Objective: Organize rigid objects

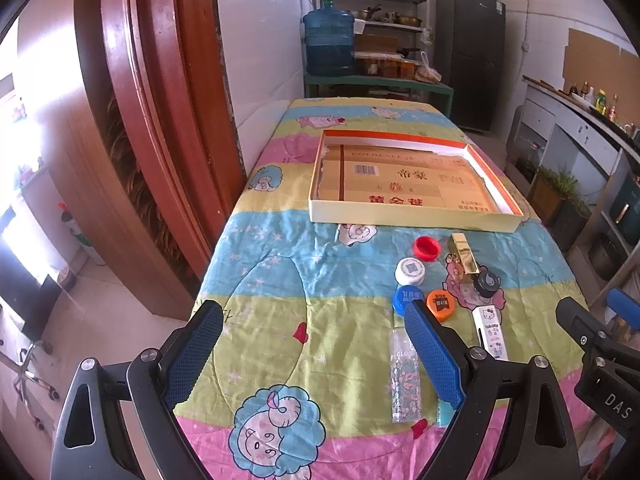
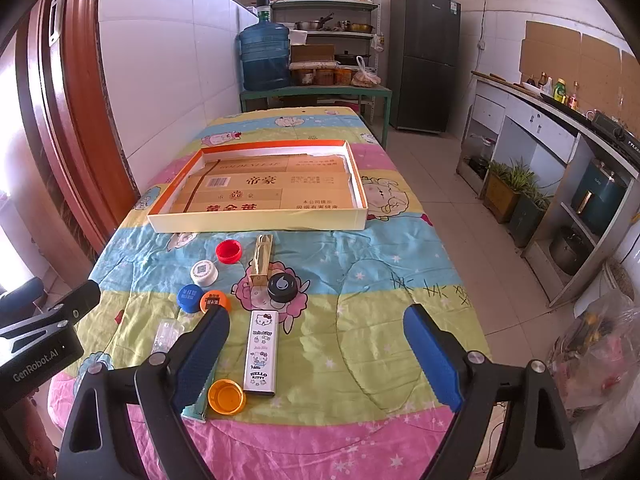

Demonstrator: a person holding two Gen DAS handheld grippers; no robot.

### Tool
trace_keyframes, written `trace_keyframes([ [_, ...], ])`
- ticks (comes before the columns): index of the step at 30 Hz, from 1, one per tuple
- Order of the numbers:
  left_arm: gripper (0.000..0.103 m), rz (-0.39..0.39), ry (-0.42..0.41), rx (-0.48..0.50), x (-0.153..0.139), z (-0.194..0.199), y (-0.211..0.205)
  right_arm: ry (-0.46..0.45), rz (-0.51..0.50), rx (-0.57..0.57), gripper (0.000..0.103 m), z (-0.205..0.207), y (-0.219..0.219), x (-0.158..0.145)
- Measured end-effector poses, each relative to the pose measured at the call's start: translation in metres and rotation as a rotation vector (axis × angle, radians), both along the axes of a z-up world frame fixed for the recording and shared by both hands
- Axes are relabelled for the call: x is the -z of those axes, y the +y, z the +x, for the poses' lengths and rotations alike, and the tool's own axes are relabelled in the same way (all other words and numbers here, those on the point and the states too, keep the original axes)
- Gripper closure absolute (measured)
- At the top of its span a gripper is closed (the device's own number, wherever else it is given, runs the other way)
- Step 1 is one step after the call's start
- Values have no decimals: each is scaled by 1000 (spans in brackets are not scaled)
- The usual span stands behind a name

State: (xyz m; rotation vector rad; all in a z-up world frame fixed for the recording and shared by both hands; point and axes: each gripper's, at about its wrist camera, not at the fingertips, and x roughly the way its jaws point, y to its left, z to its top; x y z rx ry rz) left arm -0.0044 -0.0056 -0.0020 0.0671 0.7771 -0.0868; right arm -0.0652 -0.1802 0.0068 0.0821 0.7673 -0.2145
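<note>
Both fingers of the left gripper are seen spread wide in the left wrist view, with nothing held between them, above a counter draped in a cartoon-print cloth. A shallow cardboard tray is set farther back. Nearer, a red cap, a white cap, a blue cap, an orange cap, a gold box and a black cap are clustered together. A clear glitter bottle is laid beside the inner finger.

From the right wrist view, the right gripper is likewise seen released and empty. A Hello Kitty case is laid between its fingers, and an upturned orange lid is placed just beside the case.
</note>
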Motion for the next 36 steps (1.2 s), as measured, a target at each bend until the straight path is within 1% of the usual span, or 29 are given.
trace_keyframes([
  [36, 10, -2, 5, 1, 6, -2, 2, 10, 3, 1, 14, -1, 2, 5],
])
